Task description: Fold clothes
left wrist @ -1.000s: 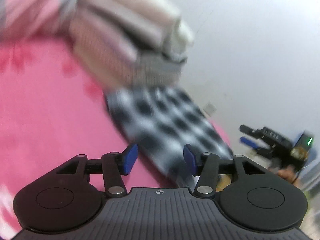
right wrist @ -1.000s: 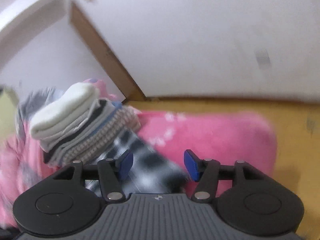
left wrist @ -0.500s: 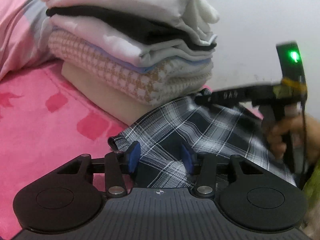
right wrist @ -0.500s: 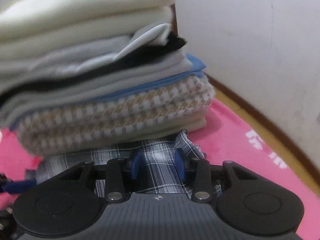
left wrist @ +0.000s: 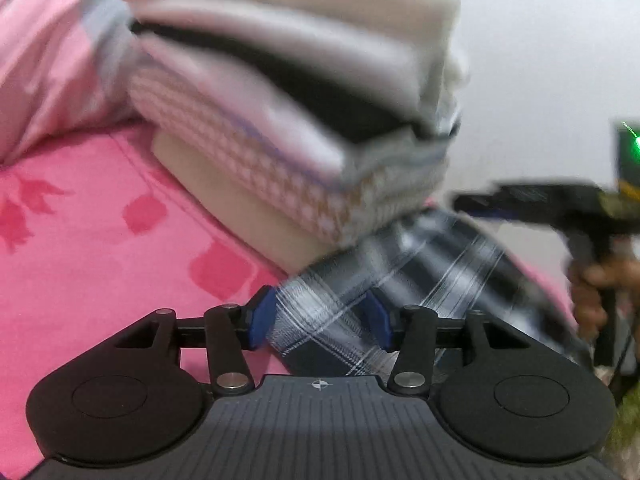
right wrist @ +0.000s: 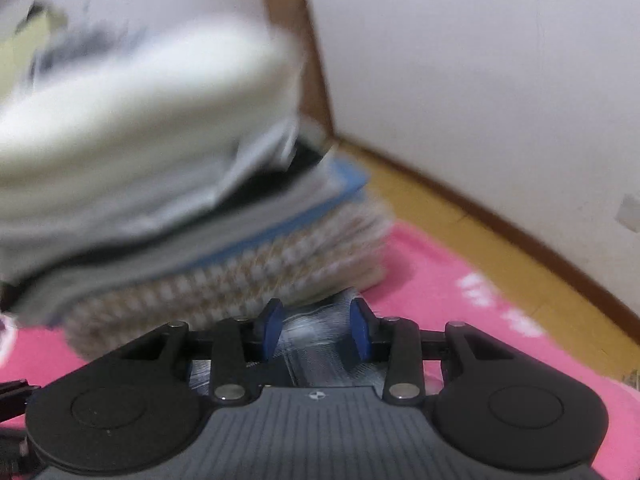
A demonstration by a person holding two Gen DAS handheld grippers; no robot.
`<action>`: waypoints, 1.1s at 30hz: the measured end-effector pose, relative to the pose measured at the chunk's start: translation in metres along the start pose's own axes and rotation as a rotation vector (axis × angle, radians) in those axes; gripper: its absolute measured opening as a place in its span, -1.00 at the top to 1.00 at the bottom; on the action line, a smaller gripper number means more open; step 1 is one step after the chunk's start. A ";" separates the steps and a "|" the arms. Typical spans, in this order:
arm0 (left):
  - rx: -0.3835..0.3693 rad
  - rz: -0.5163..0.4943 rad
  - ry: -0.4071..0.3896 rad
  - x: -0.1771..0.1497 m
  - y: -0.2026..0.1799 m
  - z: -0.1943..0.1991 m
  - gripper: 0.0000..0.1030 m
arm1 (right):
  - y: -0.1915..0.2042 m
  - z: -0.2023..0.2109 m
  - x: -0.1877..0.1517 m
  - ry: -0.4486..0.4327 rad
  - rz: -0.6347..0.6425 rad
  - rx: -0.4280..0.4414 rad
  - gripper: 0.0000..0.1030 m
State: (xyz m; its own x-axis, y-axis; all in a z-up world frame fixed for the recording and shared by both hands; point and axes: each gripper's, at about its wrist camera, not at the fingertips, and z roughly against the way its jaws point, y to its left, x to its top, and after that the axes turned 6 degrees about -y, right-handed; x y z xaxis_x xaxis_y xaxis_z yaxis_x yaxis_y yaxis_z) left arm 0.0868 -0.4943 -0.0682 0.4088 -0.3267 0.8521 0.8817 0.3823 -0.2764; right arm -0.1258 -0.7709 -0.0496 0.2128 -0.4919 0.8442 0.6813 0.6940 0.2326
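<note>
A folded black-and-white plaid garment (left wrist: 420, 280) lies on the pink bedding in front of a tall stack of folded clothes (left wrist: 280, 120). My left gripper (left wrist: 318, 322) stands open, its blue pads (left wrist: 260, 320) on either side of the plaid's near corner. In the right wrist view the plaid garment (right wrist: 320, 332) sits between the narrowed fingers of my right gripper (right wrist: 316, 330), which is shut on its edge just below the stack (right wrist: 160, 200). That right gripper (left wrist: 540, 200) also shows in the left wrist view, held by a hand (left wrist: 600, 284). Both views are blurred by motion.
Pink patterned bedding (left wrist: 100, 260) covers the surface around the stack. A pink and grey blanket (left wrist: 48, 60) is heaped behind the stack at the left. A white wall (right wrist: 480, 80) and a wooden floor strip (right wrist: 460, 220) border the bedding on the right.
Both grippers came down onto the plaid garment and narrowed on it. Since half a second ago the left fingers have widened again, and both cameras shifted, blurring the stack.
</note>
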 end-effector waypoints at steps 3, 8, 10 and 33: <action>-0.073 -0.084 0.000 -0.008 -0.017 0.026 -0.09 | -0.019 0.068 -0.015 -0.086 -0.063 0.007 0.22; -0.169 -0.287 0.107 -0.047 -0.066 0.039 -0.19 | -0.026 0.114 -0.070 -0.053 -0.085 0.007 0.22; -0.116 -0.296 0.123 -0.056 -0.075 0.035 -0.21 | -0.034 0.101 -0.092 0.007 -0.140 -0.016 0.25; -0.100 -0.236 -0.251 -0.002 -0.096 0.367 -0.99 | 0.134 0.454 -0.047 -0.450 -0.223 0.454 -0.74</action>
State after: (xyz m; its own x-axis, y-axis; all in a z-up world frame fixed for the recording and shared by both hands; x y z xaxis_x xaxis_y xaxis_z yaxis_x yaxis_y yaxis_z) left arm -0.0848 -0.2128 0.1195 0.1315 -0.1683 0.9769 0.9687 0.2313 -0.0906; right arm -0.3620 -0.4160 0.1612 -0.2779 -0.4502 0.8486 0.2927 0.8017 0.5212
